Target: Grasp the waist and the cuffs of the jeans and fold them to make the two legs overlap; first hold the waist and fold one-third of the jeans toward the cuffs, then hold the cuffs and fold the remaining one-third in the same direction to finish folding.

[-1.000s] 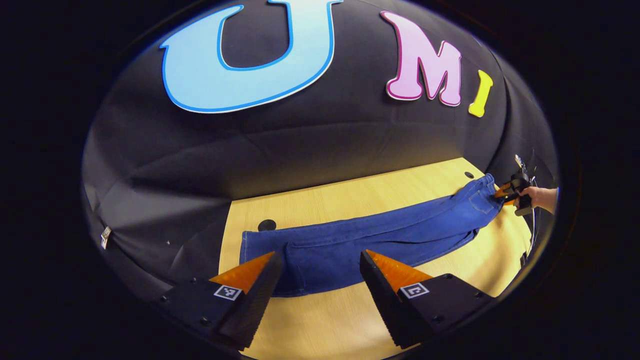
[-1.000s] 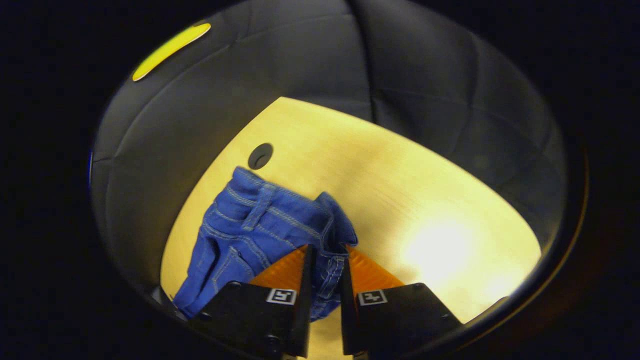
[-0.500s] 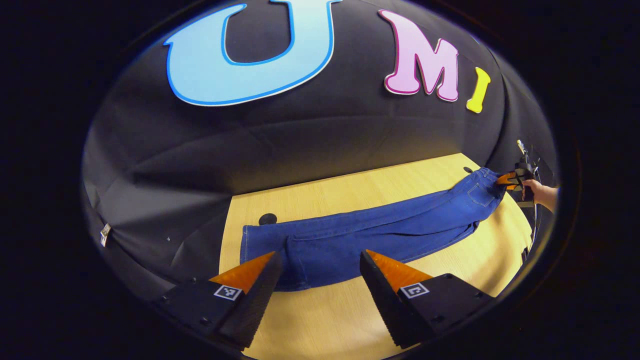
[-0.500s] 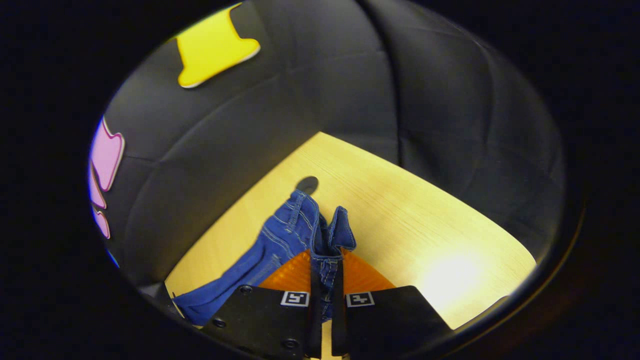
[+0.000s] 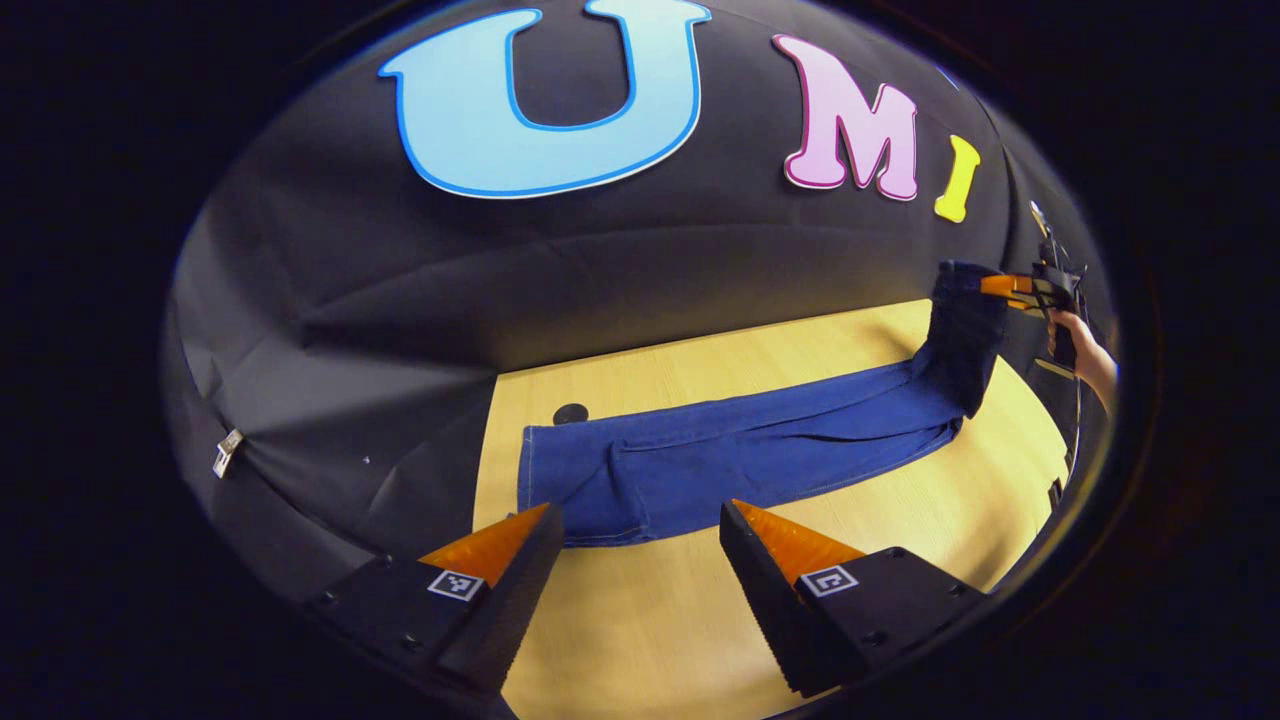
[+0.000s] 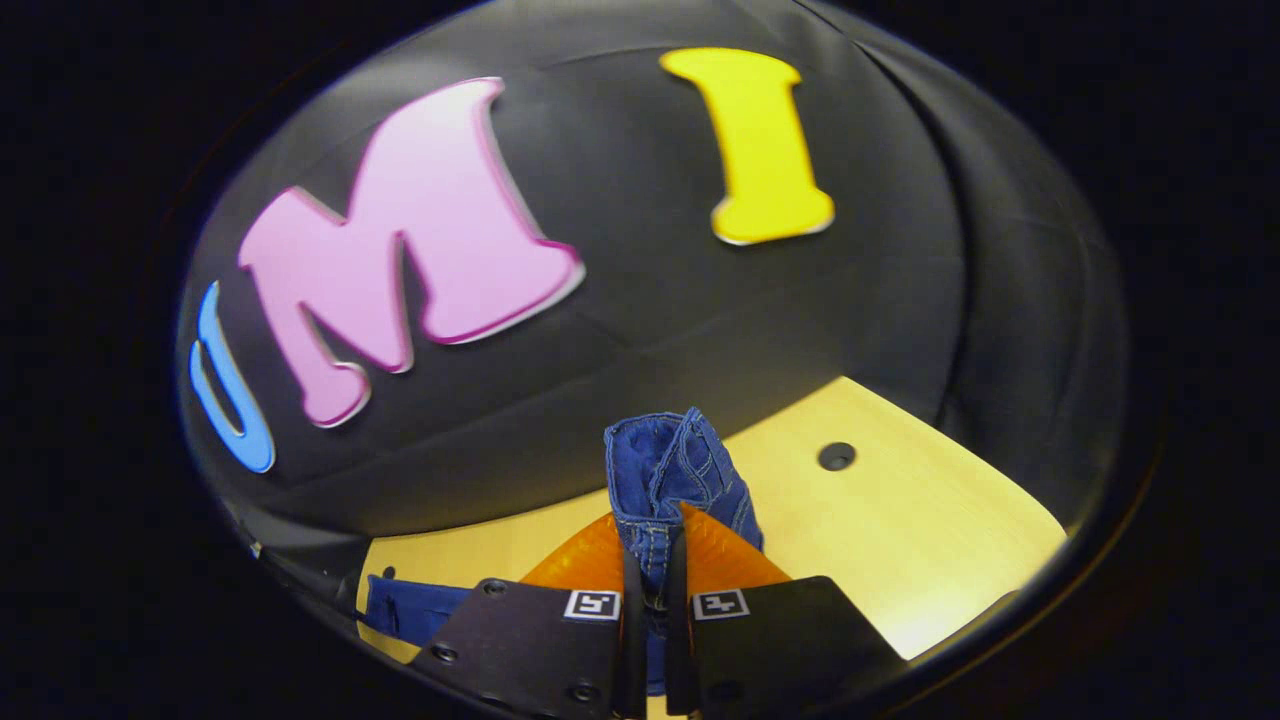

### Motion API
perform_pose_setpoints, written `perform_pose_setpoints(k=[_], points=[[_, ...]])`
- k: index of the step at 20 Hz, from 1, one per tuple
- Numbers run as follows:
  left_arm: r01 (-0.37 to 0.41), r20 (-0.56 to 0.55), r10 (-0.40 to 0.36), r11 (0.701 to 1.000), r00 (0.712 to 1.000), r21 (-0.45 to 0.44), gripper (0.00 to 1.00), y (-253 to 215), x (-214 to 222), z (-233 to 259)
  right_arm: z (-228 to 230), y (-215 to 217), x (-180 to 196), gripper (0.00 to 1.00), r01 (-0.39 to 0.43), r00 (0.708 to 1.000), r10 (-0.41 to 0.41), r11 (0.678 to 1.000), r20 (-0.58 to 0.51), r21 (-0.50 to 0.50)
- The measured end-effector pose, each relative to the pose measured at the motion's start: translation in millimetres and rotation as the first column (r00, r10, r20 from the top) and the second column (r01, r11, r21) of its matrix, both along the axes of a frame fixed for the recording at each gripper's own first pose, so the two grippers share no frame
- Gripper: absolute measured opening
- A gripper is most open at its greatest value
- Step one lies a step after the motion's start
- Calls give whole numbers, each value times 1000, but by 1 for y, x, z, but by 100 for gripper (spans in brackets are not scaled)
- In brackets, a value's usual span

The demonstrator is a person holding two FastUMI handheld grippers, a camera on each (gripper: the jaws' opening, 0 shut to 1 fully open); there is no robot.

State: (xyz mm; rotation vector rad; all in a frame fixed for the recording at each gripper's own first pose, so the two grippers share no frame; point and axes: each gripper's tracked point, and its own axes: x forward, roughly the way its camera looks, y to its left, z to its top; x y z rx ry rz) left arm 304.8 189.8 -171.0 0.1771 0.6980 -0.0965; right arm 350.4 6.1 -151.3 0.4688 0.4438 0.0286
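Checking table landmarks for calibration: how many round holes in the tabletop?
2. One hole sits by the cuff end of the jeans; another hole lies near the lifted waist end. The jeans may hide more.

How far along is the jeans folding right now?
Done: the jeans lie with both legs overlapped on the table. In hand: the right claw is shut on the waist and holds it above the table, starting the first fold. Left: laying that third down, then folding the cuffs over; the left claw hangs open near them.
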Motion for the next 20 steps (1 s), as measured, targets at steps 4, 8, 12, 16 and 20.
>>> perform_pose_setpoints(k=[4, 8, 12, 16, 20], points=[[-43, -7, 43, 998, 999, -46, 99, 13, -25, -8, -14, 27, -25, 11, -166, 985, 167, 986, 49, -34], [-122, -52, 117, 987, 992, -109, 99, 30, -60, -29, -77, 39, -49, 11, -315, 949, 314, 949, -28, -22], [-168, -82, 160, 981, 984, -98, 99, 48, -87, -41, -144, 10, -53, 11, -367, 919, 357, 930, -169, -31], [-208, -115, 194, 971, 974, -119, 98, 51, -88, -53, -189, -1, -58, 23, -425, 875, 423, 904, -235, 42], [-245, -212, 216, 962, 953, -118, 98, 52, -72, -81, -195, -7, -61, 60, -518, 805, 553, 832, -218, 198]])
